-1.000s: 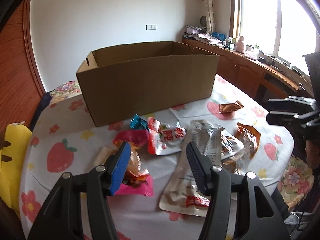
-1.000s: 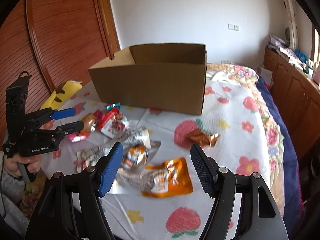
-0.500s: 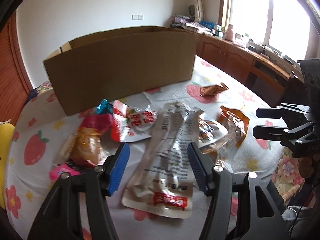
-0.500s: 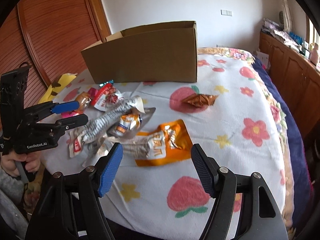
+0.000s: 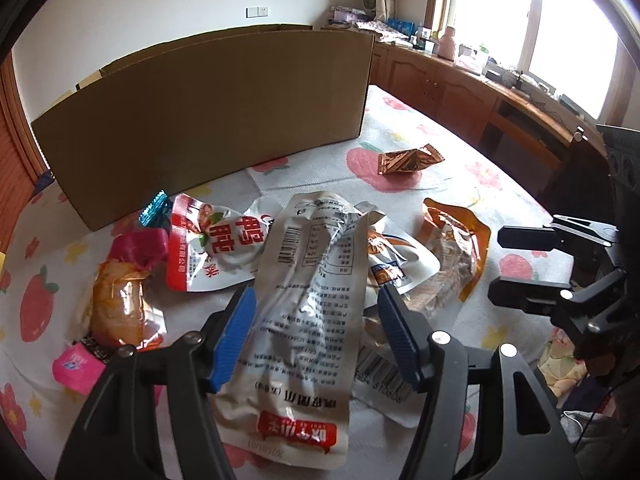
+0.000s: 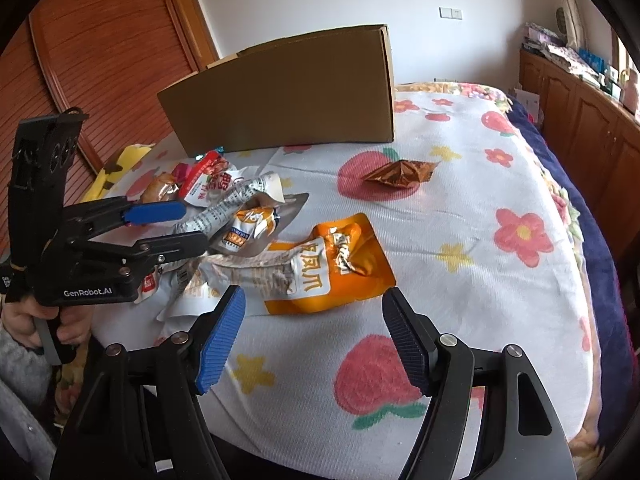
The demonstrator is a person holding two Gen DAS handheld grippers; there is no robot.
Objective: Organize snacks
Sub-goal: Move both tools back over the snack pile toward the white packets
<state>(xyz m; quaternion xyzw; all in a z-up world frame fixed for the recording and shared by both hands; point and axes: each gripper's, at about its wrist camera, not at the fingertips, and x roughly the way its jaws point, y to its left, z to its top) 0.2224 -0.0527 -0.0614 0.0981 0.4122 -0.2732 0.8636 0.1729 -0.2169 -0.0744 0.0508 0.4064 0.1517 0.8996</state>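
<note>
The snacks lie in a heap mid-frame on the bed [image 6: 480, 240], in front of the box [image 5: 208, 112]. My left tool [image 5: 316, 332] has just been opening, a white bag [image 5: 308, 320] between its jaws, untouched. My right tool [image 6: 312, 336] is open over an orange bag [image 6: 332, 264].

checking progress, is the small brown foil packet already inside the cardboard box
No, the small brown foil packet lies on the strawberry-print tablecloth in front of the cardboard box, apart from it.
</note>
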